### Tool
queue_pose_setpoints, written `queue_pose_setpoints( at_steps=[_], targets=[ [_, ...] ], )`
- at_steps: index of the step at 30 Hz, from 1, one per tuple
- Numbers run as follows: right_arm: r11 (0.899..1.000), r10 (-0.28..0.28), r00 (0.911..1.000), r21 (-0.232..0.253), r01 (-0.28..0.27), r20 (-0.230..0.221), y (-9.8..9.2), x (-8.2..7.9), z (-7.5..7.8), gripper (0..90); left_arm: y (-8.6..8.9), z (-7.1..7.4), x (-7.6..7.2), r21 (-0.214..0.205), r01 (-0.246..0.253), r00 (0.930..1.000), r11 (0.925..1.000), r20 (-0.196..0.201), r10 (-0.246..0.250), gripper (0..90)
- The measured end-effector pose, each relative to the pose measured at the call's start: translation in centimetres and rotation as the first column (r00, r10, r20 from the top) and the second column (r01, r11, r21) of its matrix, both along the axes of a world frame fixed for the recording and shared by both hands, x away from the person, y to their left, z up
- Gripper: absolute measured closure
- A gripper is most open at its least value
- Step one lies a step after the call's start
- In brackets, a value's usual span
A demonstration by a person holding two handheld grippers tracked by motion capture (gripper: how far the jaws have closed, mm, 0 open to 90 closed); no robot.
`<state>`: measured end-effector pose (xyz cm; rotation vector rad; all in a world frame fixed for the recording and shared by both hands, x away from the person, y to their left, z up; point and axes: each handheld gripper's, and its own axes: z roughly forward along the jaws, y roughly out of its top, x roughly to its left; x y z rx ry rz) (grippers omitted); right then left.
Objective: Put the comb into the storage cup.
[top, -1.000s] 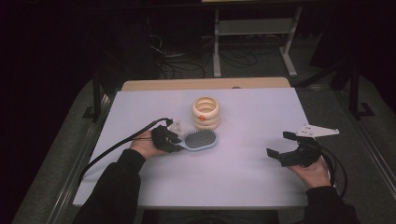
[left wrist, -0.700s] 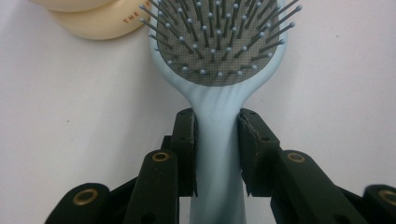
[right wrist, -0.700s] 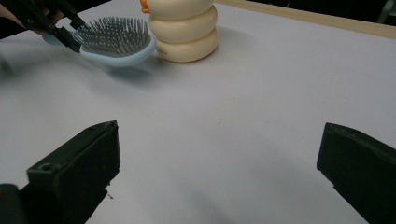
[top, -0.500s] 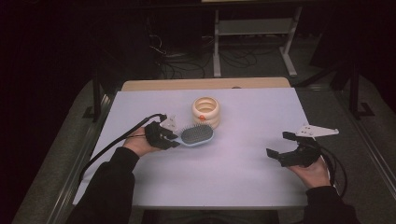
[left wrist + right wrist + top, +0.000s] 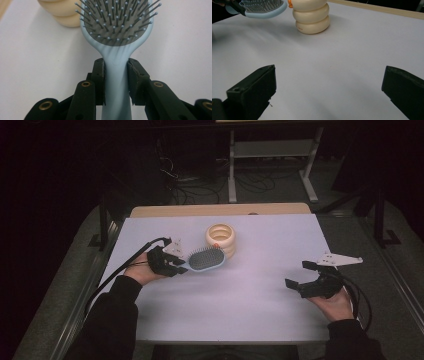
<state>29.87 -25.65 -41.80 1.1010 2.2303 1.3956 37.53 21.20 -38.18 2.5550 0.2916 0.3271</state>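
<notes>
Covering most of the high view, the white table (image 5: 240,305) is bearing a cream ringed container (image 5: 222,238) at upper centre. Left of centre, the left gripper (image 5: 181,265) is clamping the handle of the blue hairbrush (image 5: 205,260), bristles up, its long axis pointing right toward the container. At lower right, the right gripper (image 5: 300,275) is standing wide apart, gripping nothing.
</notes>
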Motion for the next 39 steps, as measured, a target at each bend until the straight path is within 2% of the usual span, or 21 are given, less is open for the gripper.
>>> queue_pose_setpoints(
  at_steps=[5,7,10,14,18,21,26,30,35,39],
  targets=[
    [1.000,0.015,0.9997,0.004,-0.016,0.018,0.3,0.1,0.8,0.0,0.1,1.5,-0.4,0.016,0.004,0.9994,0.9999,0.035,-0.005,69.8],
    [1.000,0.022,0.9996,0.011,-0.022,0.020,0.4,0.2,1.2,0.0,0.1,2.5,-0.5,0.007,0.010,0.9990,0.9999,0.042,-0.010,69.8],
    [0.999,0.036,0.9992,0.019,-0.037,0.016,0.7,0.4,1.8,0.0,0.1,3.9,-0.7,-0.021,0.028,0.9991,0.9994,0.033,-0.027,69.9],
    [0.998,0.059,0.9982,0.020,-0.059,0.009,1.1,0.6,2.2,0.0,0.0,5.3,-0.9,-0.035,0.031,0.9981,0.9989,0.053,-0.029,69.8],
    [0.997,0.073,0.9973,0.015,-0.073,0.006,1.5,0.9,2.9,0.0,0.0,6.2,-1.0,-0.036,0.032,0.9971,0.9988,0.071,-0.030,69.8],
    [0.997,0.080,0.9968,0.009,-0.080,0.006,1.8,1.2,3.6,0.0,-0.1,6.7,-1.1,-0.056,0.040,0.9965,0.9976,0.075,-0.036,69.8],
    [0.995,0.096,0.9953,0.007,-0.096,0.015,2.3,1.6,5.0,0.0,-0.5,7.4,-1.2,-0.051,0.046,0.9951,0.9976,0.089,-0.041,69.8],
    [0.994,0.111,0.9936,0.002,-0.111,0.018,2.8,2.1,6.2,0.0,-1.0,8.0,-1.1,-0.064,0.051,0.9941,0.9967,0.099,-0.044,69.8],
    [0.993,0.122,0.9924,-0.004,-0.122,0.019,3.6,2.9,7.5,0.0,-1.5,8.5,-1.1,-0.066,0.059,0.9928,0.9961,0.108,-0.052,69.8],
    [0.992,0.125,0.9921,-0.013,-0.125,0.012,4.2,3.5,8.2,0.0,-1.7,8.8,-0.8,-0.089,0.062,0.9934,0.9941,0.102,-0.053,69.8]
  ],
)
